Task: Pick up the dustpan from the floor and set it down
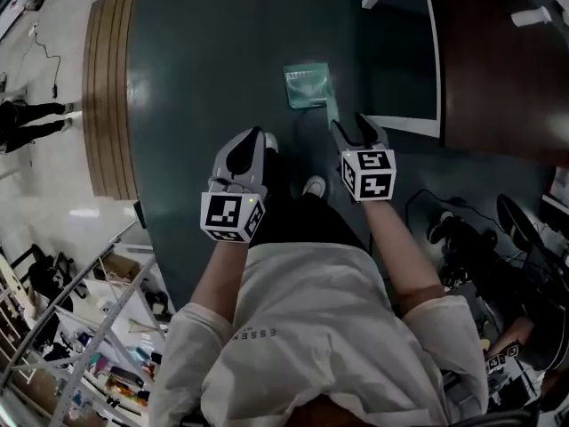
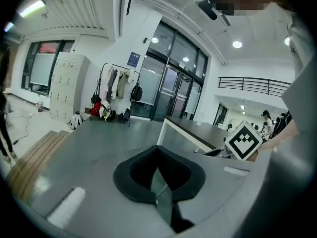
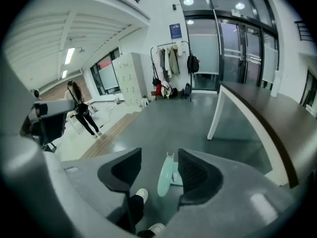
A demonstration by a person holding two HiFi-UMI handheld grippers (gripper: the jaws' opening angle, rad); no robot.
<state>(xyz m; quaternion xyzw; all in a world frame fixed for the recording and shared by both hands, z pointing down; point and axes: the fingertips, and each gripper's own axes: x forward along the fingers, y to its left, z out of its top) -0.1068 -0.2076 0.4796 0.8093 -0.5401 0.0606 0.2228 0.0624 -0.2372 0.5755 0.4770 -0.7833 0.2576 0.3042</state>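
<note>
On the floor [image 1: 204, 52], in the head view, the dustpan [image 1: 307, 85] lies flat ahead of the person's shoes [image 1: 313, 185]. It is well away from the floor's wood-strip edge [image 1: 107, 87] at the left and near the table [image 1: 507, 69] at the right, and its handle [image 1: 332, 112] points back towards the person. The right tool [image 1: 357, 130] hangs just short of the handle's end; the left tool [image 1: 252, 140] hangs further left, over bare floor. I judge the task barely begun: the pan is not lifted and no grip is made, so closing in, pinching, lifting and setting down are all left. The left gripper view adds what the head view cannot: that tool's jaws are pressed together with nothing in them. It looks out across the floor towards the table, with the dustpan out of sight. The right gripper view shows its own jaws spread, with the pale handle seen between them, nearer the right-hand jaw. Whether the handle touches that jaw I cannot tell, but it is not pinched, and the pan seems to rest on the floor. One of the shoes shows below the jaws there.
</note>
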